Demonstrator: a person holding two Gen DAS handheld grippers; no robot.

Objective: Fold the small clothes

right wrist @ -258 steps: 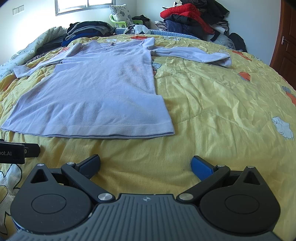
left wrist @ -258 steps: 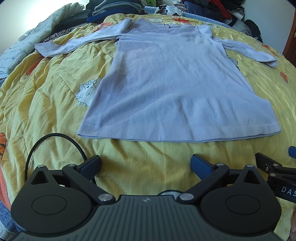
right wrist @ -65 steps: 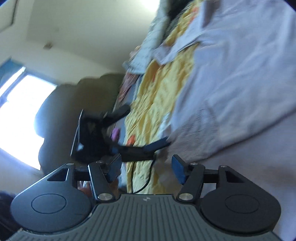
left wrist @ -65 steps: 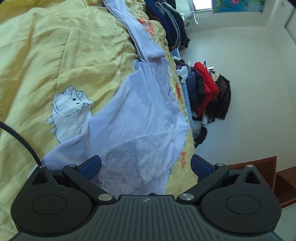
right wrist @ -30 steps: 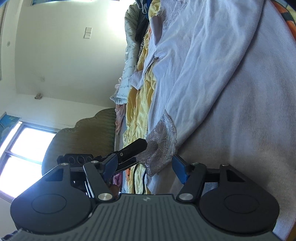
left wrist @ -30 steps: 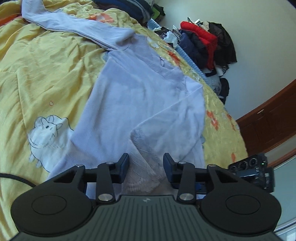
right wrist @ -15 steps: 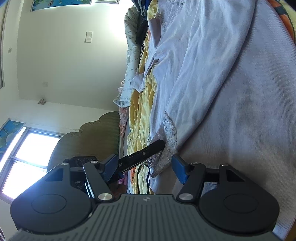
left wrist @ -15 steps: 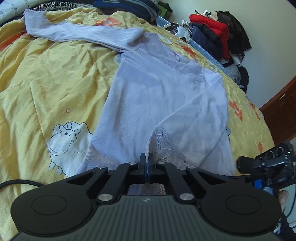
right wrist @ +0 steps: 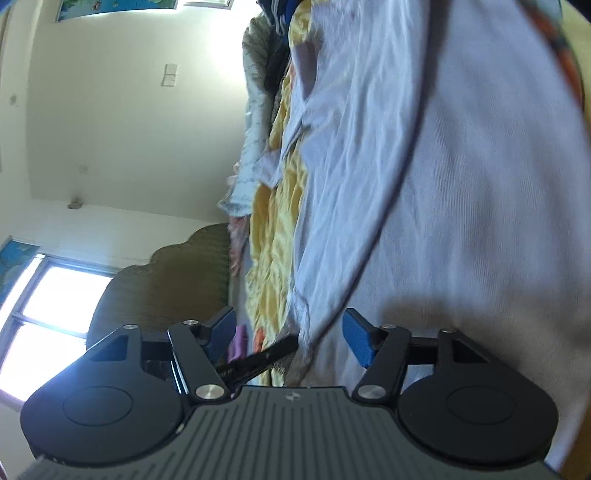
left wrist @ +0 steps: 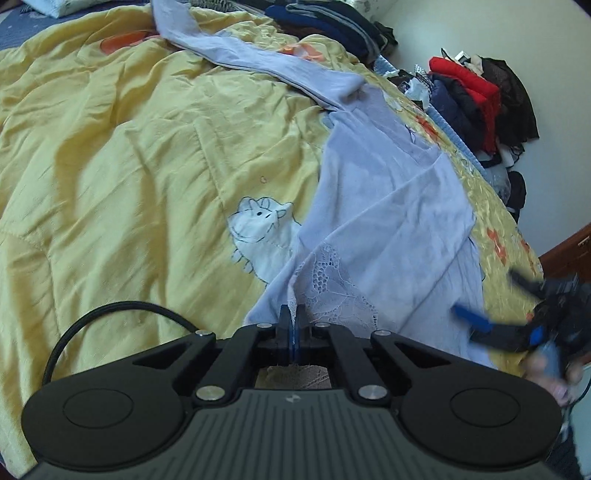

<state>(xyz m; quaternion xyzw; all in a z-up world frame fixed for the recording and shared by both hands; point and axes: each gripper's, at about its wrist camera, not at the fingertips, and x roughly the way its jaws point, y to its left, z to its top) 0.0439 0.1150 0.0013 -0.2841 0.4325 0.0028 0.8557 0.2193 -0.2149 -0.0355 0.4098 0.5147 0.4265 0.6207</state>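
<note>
A lavender long-sleeved top (left wrist: 388, 221) lies on the yellow bedspread (left wrist: 129, 166). One sleeve is folded across its body, and its other sleeve (left wrist: 258, 62) stretches away to the far left. My left gripper (left wrist: 293, 321) is shut on the folded sleeve's lace cuff (left wrist: 332, 284). My right gripper (left wrist: 487, 295) shows blurred at the top's right side, held by a hand. In the rolled right wrist view the top (right wrist: 443, 184) fills the right half. There the right gripper (right wrist: 290, 332) has its jaws apart and closing. The top's edge and the left gripper's black finger (right wrist: 266, 356) show in the gap, and the pads press on nothing.
A white sheep print (left wrist: 262, 232) lies left of the top. Stacks of dark clothes (left wrist: 325, 22) and a red and navy heap (left wrist: 472, 92) line the bed's far side. A black cable (left wrist: 74, 332) loops at the near left. A headboard (right wrist: 166, 280) stands beyond the bed.
The left jaws, apart around the lace cuff a second ago, have shut on it. The left view has swung left across the bedspread. The cuff has left the front of the right gripper.
</note>
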